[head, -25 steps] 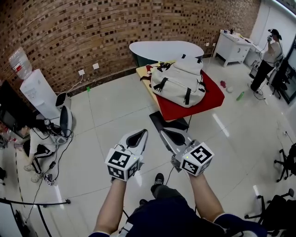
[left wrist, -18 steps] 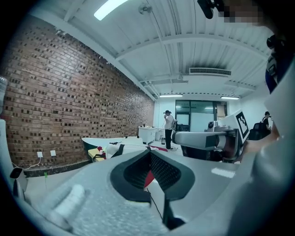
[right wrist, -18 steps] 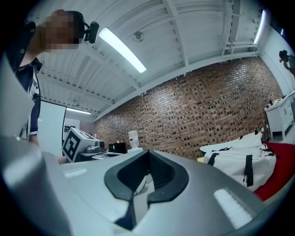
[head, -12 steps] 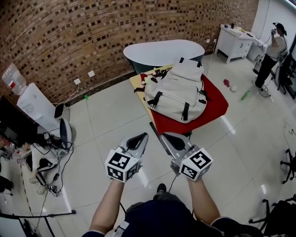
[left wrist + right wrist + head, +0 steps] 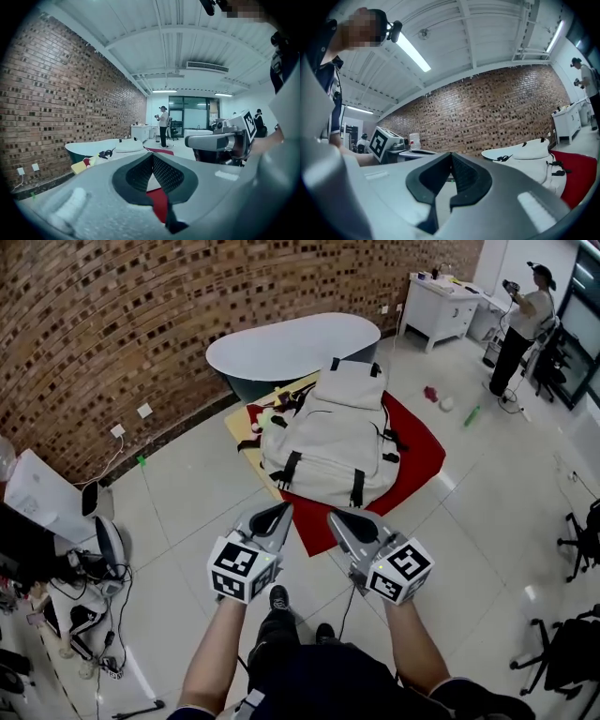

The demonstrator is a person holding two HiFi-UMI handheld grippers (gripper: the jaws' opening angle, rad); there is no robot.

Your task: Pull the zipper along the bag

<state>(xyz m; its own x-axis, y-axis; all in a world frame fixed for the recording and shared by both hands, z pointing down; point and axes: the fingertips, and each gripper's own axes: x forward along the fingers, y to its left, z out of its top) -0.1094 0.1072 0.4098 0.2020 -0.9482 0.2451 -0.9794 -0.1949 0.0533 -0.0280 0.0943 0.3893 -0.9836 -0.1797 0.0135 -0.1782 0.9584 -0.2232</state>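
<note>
The white backpack point(image 5: 333, 442) lies flat on a red cloth point(image 5: 419, 454) on a low table point(image 5: 236, 420), so its top side is easy to reach. It looks closed, and I cannot see what is inside it or where its zipper pull is. The left gripper point(image 5: 279, 514) and the right gripper point(image 5: 339, 521) are both squeezed shut with nothing in them, side by side and short of the bag, probably because no pulling has started yet.

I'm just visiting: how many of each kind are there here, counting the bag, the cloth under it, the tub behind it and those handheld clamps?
Backpack: 1
Red cloth: 1
Bathtub: 1
Grippers: 2 (left gripper, right gripper)
Total: 5
</note>
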